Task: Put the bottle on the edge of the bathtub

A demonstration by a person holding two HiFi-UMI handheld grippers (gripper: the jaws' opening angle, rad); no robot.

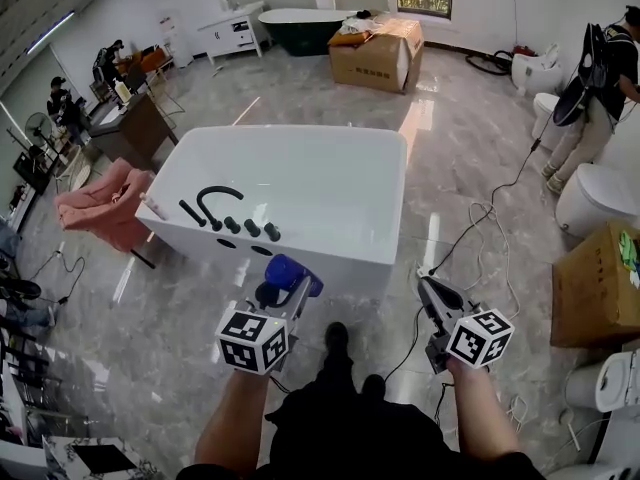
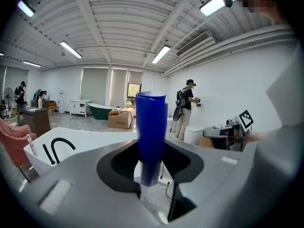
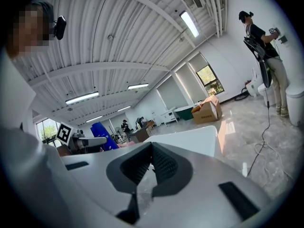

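Note:
A blue bottle (image 1: pixel 292 268) stands upright between the jaws of my left gripper (image 1: pixel 290 282), which is shut on it. In the left gripper view the bottle (image 2: pixel 151 132) rises straight up between the two jaws. The bottle hangs just short of the white bathtub's near rim (image 1: pixel 340 253), to the right of a black faucet (image 1: pixel 215 200) with several black knobs. My right gripper (image 1: pixel 428 286) is off to the right over the floor, shut with nothing in it. In the right gripper view its ribbed pads (image 3: pixel 159 163) meet at the tips, and the bottle (image 3: pixel 102 129) shows to its left.
A pink cloth-covered seat (image 1: pixel 105 208) sits left of the tub. A cable (image 1: pixel 480 218) snakes over the marble floor on the right. Toilets (image 1: pixel 595 198) and a cardboard box (image 1: pixel 595 288) stand at the right, where a person (image 1: pixel 600 88) works. Another box (image 1: pixel 378 56) lies beyond.

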